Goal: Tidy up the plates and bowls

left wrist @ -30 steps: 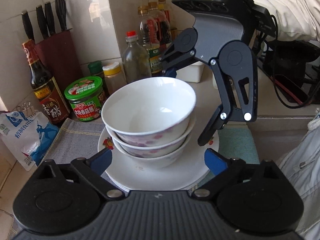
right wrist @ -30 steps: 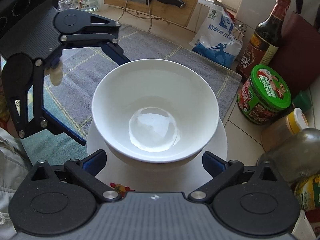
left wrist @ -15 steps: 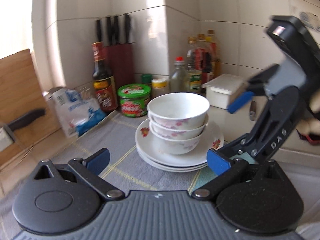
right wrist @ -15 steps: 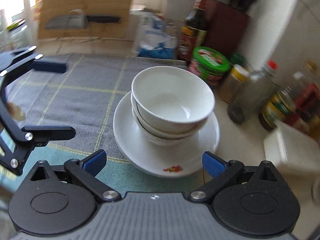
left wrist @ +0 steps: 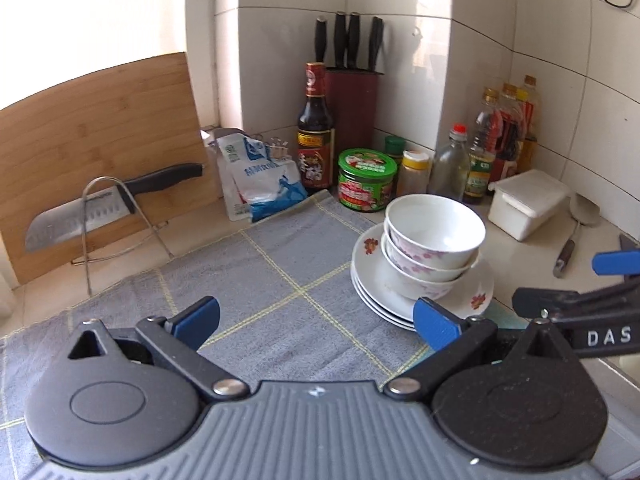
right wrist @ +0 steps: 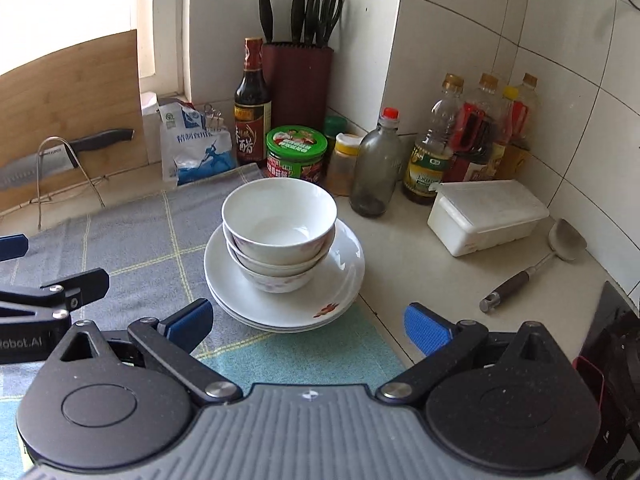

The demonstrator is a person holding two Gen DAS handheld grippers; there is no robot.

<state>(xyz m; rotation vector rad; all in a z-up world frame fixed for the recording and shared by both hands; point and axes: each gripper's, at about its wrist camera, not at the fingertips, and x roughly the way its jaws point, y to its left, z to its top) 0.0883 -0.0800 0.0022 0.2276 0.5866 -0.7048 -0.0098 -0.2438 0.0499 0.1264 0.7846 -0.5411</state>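
Left gripper [left wrist: 316, 322]: wide open, holding nothing, jaws just done opening. Right gripper [right wrist: 308, 324]: wide open too, nothing inside. Just ahead of both, well clear of the blue pads: bowls [right wrist: 280, 236] stacked on plates [right wrist: 340, 280], at the edge of the gray cloth [left wrist: 260, 280]. Three bowls, one inside the next. Three plates, it looks like, going by the rims. Looks all tidy now. Maybe nothing left to do but pull away.
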